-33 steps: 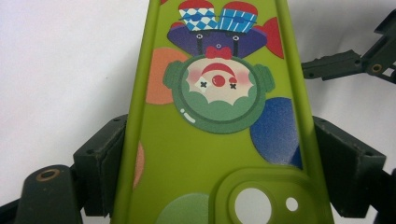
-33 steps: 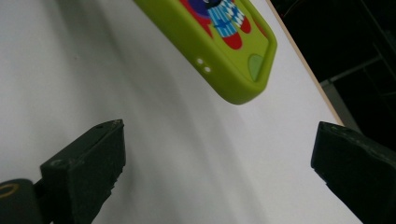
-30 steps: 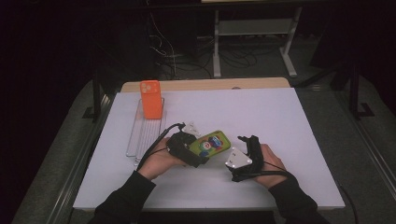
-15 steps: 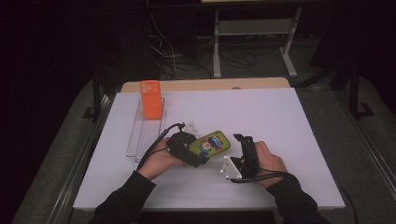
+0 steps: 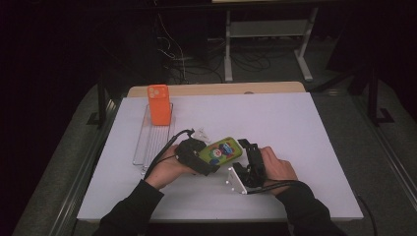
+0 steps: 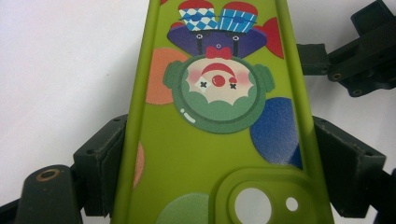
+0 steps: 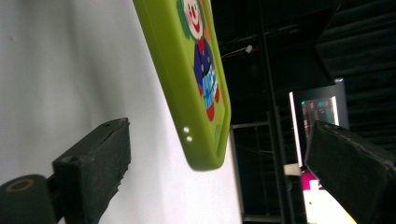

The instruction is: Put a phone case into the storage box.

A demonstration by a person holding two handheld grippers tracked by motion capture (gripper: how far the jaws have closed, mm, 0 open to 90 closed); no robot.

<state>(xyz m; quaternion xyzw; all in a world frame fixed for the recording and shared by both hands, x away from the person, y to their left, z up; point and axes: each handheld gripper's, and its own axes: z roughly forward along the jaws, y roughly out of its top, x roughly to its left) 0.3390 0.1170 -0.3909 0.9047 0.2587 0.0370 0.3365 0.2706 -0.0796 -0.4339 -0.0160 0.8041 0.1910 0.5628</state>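
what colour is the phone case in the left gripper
Lime green phone case with a clown print; left gripper view shows it best.

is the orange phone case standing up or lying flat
Standing up: the orange phone case rises upright from the far end of the wire rack, its camera cutout at the top.

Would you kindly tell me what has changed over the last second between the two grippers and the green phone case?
The right gripper has moved left toward the green phone case, its open jaws now flanking the case's free end. The left gripper stays clamped on the case; the orange phone case and wire rack have not moved.
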